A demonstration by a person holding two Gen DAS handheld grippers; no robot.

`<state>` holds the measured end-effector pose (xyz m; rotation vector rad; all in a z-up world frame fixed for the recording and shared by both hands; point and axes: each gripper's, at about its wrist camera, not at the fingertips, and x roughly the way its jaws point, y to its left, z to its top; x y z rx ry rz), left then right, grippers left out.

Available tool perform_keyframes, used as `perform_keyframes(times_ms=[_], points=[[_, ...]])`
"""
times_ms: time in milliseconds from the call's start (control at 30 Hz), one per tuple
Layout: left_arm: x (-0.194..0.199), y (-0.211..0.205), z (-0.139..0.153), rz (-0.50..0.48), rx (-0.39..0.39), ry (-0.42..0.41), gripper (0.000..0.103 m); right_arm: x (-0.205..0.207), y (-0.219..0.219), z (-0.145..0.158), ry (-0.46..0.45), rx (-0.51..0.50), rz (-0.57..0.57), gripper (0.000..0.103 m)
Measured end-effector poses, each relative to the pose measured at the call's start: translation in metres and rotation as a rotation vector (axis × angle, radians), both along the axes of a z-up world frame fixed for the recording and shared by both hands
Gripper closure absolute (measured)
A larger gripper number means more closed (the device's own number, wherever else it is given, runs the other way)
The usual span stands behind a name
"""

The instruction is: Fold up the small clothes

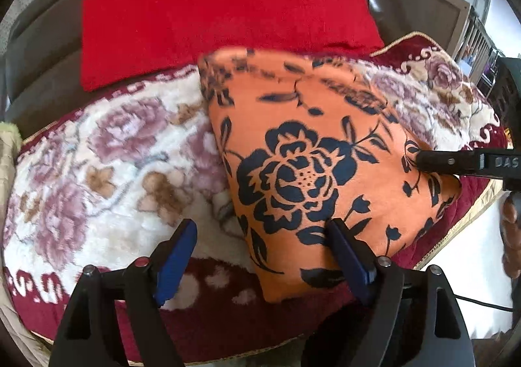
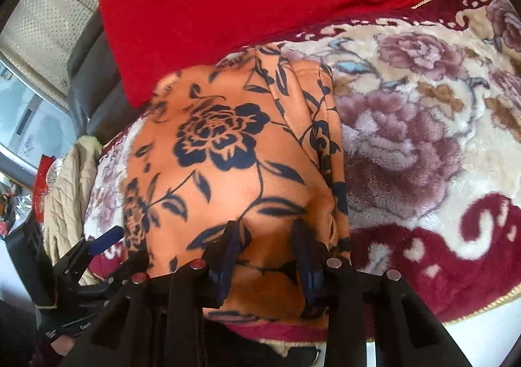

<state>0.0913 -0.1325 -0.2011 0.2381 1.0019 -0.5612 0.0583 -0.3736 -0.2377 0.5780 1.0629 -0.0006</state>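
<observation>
Home, plush floral blanket (image 1: 97, 152), folded red garment (image 1: 211, 8)

Both wrist cameras look steeply down along their jaws, close over the orange flowered cloth (image 1: 302, 152). The left views it from the left, the right from nearer, almost on top. Both share the red cloth (image 2: 247, 5) and plush blanket (image 1: 107, 152) (behind and beneath).

floral blanket (image 1: 107, 152) | on it: orange garment (image 1: 293, 145), red garment (image 1: 211, 8)
</observation>
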Motion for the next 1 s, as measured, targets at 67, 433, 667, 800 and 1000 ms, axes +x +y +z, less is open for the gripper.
perform_keyframes(times_ms=[67,433,667,800,1000], points=[[-0.004,0.002,0.004,0.002,-0.002,-0.021,0.019,-0.006,-0.003,0.013,-0.018,0.015,-0.005,0.066],[-0.006,-0.006,-0.019,-0.002,0.035,0.021,0.014,-0.005,0.017,-0.019,0.068,-0.094,0.030,0.066],[-0.012,0.004,0.019,0.025,0.012,-0.090,0.014,-0.018,0.007,0.018,-0.017,-0.014,0.002,0.066],[-0.007,0.005,0.040,0.044,-0.006,-0.153,0.014,-0.011,0.003,0.046,-0.095,-0.029,-0.012,0.066],[0.010,0.000,0.039,0.074,0.062,-0.191,0.014,0.050,-0.001,0.062,-0.126,-0.027,0.006,0.066]])
